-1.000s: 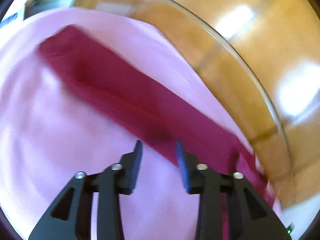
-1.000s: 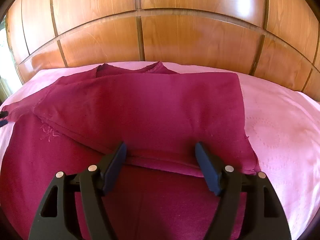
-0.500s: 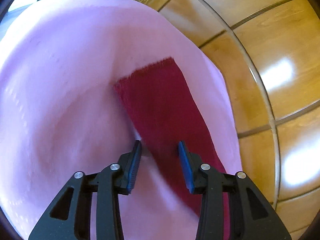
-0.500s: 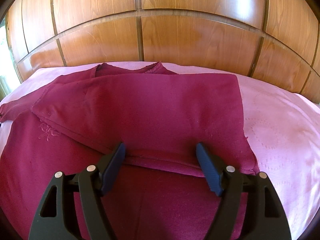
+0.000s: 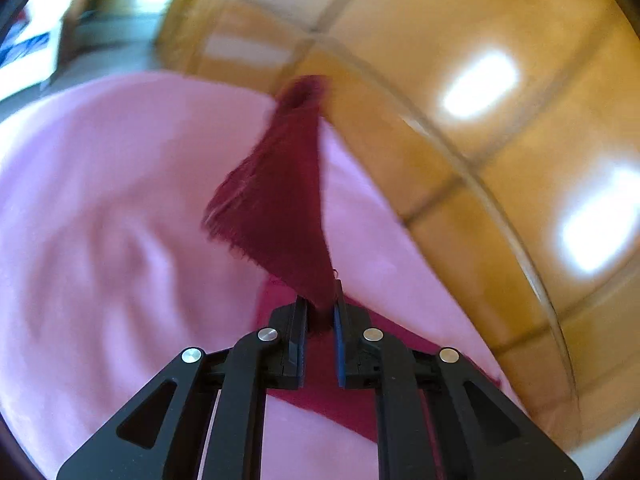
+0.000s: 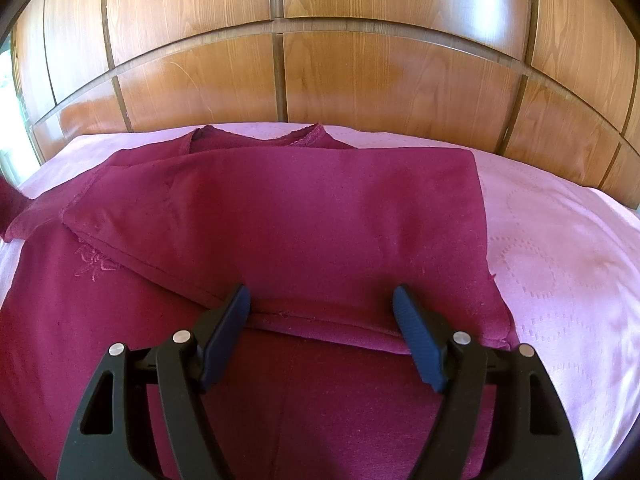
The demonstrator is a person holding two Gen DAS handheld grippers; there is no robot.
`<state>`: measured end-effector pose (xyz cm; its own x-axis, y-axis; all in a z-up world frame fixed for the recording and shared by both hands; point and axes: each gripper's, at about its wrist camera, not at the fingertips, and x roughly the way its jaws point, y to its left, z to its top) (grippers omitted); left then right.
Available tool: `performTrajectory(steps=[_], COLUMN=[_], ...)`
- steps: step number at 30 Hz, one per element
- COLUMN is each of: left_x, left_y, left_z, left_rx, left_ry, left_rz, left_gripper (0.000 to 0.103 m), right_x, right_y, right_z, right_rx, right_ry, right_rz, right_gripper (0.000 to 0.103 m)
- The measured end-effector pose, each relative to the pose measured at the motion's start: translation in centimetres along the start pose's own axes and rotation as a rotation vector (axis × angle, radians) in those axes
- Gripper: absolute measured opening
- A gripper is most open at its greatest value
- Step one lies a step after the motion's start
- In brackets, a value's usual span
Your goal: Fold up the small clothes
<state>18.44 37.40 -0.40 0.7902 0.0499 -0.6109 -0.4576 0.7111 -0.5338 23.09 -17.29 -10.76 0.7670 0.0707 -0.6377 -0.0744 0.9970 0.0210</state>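
Note:
A dark red garment [image 6: 312,216] lies spread on the pink bedsheet [image 6: 560,264], its right side folded over onto the body. One sleeve [image 5: 280,200] of it is lifted off the bed in the left wrist view, and my left gripper [image 5: 320,308] is shut on the sleeve's frayed end. The rest of the sleeve [image 5: 340,396] trails beneath the fingers. My right gripper [image 6: 322,308] hovers open over the folded edge of the garment, with the fold's hem seen between its fingers and neither pad pressing on cloth. The same sleeve [image 6: 16,208] runs off the left edge there.
A wooden panelled headboard [image 6: 320,64] rises right behind the bed, close to the garment's collar. In the left wrist view the headboard [image 5: 480,120] curves along the right. Bare pink sheet [image 5: 100,220] stretches to the left of the sleeve.
My left gripper has shut on the sleeve end and lifted it off the sheet. The right gripper and the folded body of the garment have kept still.

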Motion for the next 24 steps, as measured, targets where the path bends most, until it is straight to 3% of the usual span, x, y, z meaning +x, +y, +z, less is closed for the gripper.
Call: performTrajectory(steps=[5, 10, 16, 18, 20, 22, 24], left_x=[0.3, 2.8, 5.7, 5.9, 4.9, 3.9, 2.3], left_y=[-8.4, -14.8, -18.6, -18.9, -18.5, -18.6, -18.3], left_z=[-4.5, -10.6, -16.7, -17.3, -17.5, -17.7, -17.8], left_rx=[0.183, 0.303, 0.455, 0.487, 0.494, 0.515, 0.544], left_ry=[0.057, 0.175, 0.278, 0.269, 0.267, 0.239, 0.201], left_rz=[-0.124, -0.200, -0.171, -0.153, -0.168, -0.159, -0.158], left_gripper=[0.010, 0.010, 0.010, 0.018, 0.035, 0.045, 0.049], right_x=[0.0, -0.1, -0.1, -0.1, -0.1, -0.3, -1.0], right_y=[0.0, 0.0, -0.2, -0.3, -0.3, -0.4, 0.0], right_z=[0.0, 0.0, 0.1, 0.1, 0.2, 0.5, 1.1], right_rx=[0.000, 0.001, 0.011, 0.015, 0.018, 0.023, 0.021], right_ry=[0.000, -0.001, -0.001, 0.000, 0.002, 0.010, 0.011], right_rz=[0.000, 0.001, 0.012, 0.018, 0.025, 0.030, 0.035], right_gripper=[0.074, 0.074, 0.074, 0.074, 0.074, 0.074, 0.073])
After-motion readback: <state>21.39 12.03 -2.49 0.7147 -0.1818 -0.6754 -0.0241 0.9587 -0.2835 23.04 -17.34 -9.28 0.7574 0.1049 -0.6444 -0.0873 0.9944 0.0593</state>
